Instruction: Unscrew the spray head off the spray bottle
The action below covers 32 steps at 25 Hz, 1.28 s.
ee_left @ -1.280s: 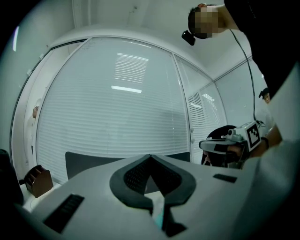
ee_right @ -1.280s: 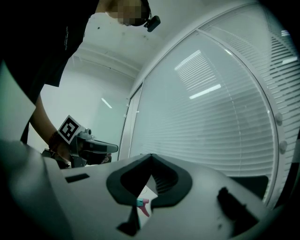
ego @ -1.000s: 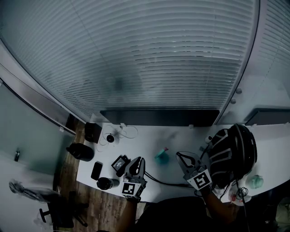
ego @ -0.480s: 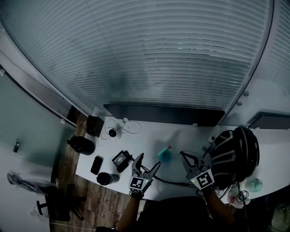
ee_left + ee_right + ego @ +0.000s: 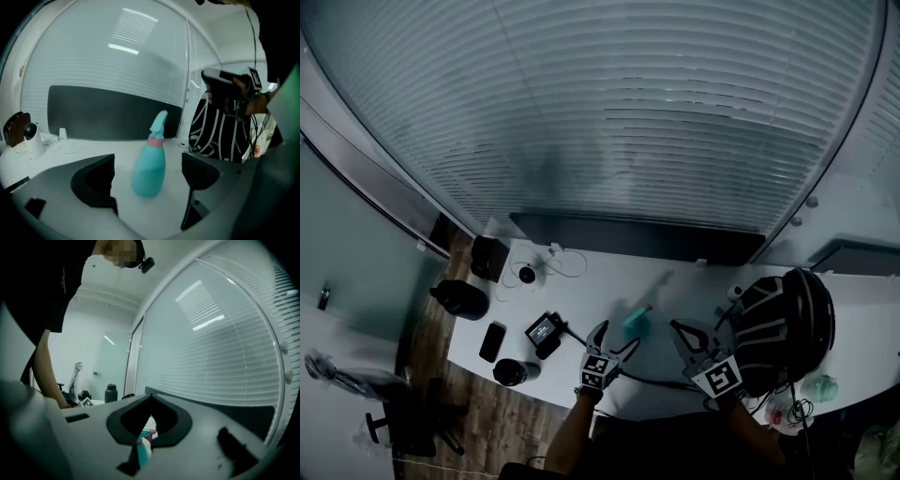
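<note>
One spray bottle stands upright on the worktop, its spray head on. Two grippers: the left gripper has just been opening its jaws, now wide apart, framing the bottle without touching it; the right gripper has its jaws together, empty.

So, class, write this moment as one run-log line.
left tool: jaws just opening, empty | spray bottle: upright ahead, spray head on | right tool: shut, empty

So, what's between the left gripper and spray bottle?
Only bare white desk, per the left gripper view; the left gripper, jaws just opening and empty, hasn't reached the spray bottle.
</note>
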Available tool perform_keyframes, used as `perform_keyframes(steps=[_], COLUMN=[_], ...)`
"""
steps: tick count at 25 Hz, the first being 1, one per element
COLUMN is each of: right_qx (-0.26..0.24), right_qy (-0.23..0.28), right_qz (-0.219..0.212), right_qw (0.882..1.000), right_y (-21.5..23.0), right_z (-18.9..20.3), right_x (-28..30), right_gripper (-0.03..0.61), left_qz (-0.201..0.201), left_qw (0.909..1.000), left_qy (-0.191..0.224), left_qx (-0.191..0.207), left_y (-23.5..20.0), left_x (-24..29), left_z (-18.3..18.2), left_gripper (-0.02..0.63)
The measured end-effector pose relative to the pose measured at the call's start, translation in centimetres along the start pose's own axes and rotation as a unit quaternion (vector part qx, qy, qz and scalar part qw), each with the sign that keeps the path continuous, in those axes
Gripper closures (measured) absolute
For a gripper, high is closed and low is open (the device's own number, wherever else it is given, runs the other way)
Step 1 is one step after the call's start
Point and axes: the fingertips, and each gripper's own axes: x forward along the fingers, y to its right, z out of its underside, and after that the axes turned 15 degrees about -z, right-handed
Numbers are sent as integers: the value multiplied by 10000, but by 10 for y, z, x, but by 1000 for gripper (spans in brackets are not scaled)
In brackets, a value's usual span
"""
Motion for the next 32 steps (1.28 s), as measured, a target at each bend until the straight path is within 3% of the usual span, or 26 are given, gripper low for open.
perform_keyframes(steps=[6, 16, 18, 20, 27, 32], right_qx=[-158, -99, -121, -113, -164, -184], right_qy=[-38, -81, -41, -26, -98, -151], right_qz=[-45, 32, 28, 28, -81, -295], right_qw=[9999, 9999, 9999, 9999, 9998, 9993], right_y=[1, 12, 13, 15, 15, 14], right_z=[-5, -2, -4, -5, -3, -5], right_x=[0, -11, -10, -9, -1, 17], right_gripper=[577, 578, 577, 577, 578, 577], left_qz=[263, -99, -268, -360, -531, -757], left_qw=[9983, 9962, 9952, 9947, 9963, 9971], left_qy=[-460, -750, -813, -837, -617, -59], left_qx=[255, 437, 470, 481, 279, 62], left_y=[17, 21, 17, 15, 4, -11], left_x=[37, 66, 67, 68, 62, 37], left_z=[29, 36, 36, 33, 14, -37], left_gripper=[176, 179, 256, 258, 261, 262])
